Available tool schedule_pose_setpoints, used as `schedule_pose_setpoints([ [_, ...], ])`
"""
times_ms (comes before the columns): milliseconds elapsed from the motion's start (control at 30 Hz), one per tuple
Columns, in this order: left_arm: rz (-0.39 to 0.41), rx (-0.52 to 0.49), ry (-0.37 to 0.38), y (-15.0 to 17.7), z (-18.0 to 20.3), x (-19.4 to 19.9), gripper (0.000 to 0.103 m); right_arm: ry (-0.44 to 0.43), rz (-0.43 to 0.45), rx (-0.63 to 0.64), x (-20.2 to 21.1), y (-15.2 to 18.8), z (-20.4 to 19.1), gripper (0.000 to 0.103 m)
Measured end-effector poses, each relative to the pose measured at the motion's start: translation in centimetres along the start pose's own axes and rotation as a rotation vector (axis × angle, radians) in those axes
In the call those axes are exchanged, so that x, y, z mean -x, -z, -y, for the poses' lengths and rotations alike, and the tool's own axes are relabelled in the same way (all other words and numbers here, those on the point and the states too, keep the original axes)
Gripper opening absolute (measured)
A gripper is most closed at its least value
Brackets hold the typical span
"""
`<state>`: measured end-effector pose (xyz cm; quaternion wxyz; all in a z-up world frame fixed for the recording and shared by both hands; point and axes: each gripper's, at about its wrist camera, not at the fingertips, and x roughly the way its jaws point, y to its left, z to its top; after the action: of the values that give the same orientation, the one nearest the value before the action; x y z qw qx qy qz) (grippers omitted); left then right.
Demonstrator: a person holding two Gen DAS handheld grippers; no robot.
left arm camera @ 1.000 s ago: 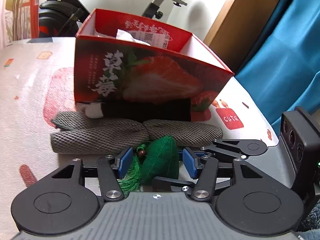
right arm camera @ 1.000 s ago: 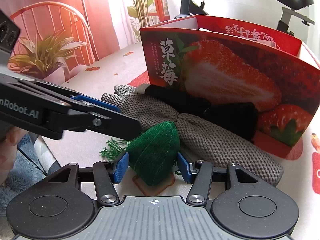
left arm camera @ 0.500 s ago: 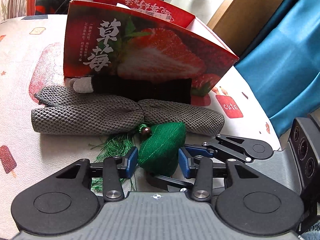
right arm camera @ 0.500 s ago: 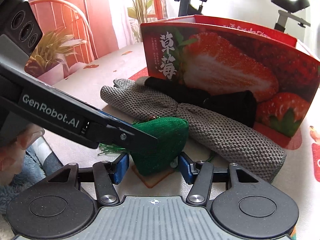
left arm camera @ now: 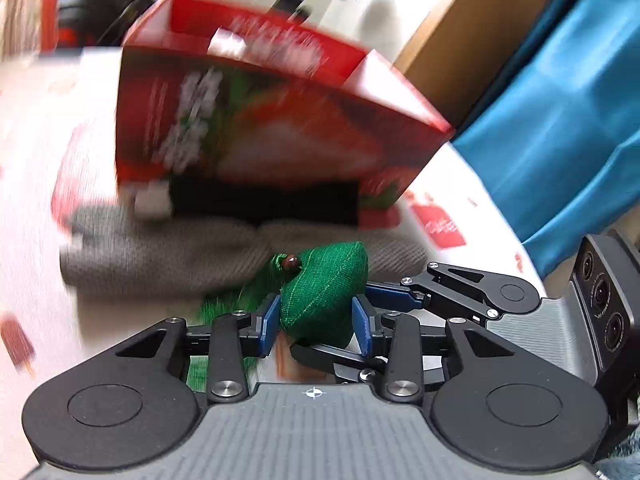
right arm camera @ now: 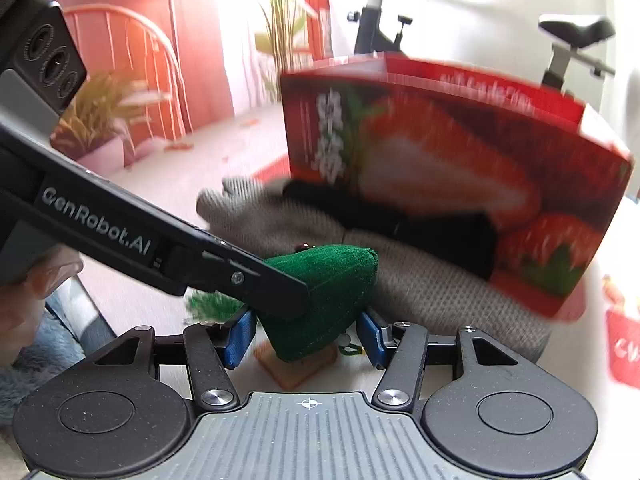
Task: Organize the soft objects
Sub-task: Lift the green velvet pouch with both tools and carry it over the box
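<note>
Left jaws nearer green pouch [left arm camera: 324,292] between.

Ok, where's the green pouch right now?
In both wrist views the green pouch sits between the left gripper, whose jaws are closing, and the right gripper, in front of the grey knit.

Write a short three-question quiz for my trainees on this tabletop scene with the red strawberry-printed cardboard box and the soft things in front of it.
1. Multiple choice: what sits between the blue pads of the right gripper?
A) a green stitched fabric pouch with a tassel
B) a white folded towel
C) a yellow sponge
2. True or false: the grey knitted cloth lies inside the red strawberry-printed cardboard box.
3. Short answer: what lies between the grey knitted cloth and the foot of the box?

Key
1. A.
2. False: it lies on the table in front of the box.
3. The black fabric piece.
</note>
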<state>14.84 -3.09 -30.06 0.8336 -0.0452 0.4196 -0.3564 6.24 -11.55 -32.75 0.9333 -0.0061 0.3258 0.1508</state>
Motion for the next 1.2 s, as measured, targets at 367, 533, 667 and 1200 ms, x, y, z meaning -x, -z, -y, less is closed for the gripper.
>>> schedule_pose_setpoints([
  [367, 0.168, -0.071, 0.054, -4.9, 2.1, 5.1, 0.041, 0.057, 0.158, 0.062, 5.0, -6.0, 0.2, 0.051],
  [533, 0.257, -0.099, 0.046, -7.7, 3.7, 7.6, 0.041, 0.08, 0.228, 0.111, 7.0, -10.0, 0.1, 0.051],
  [667, 0.314, -0.117, 0.039, -10.1, 4.4, 9.6, 0.041, 0.084, 0.276, 0.137, 8.2, -13.4, 0.2, 0.051],
  [1200, 0.464, -0.198, -0.019, -18.9, 6.0, 12.3, 0.041, 0.127, 0.406, 0.246, 9.3, -24.8, 2.3, 0.051],
])
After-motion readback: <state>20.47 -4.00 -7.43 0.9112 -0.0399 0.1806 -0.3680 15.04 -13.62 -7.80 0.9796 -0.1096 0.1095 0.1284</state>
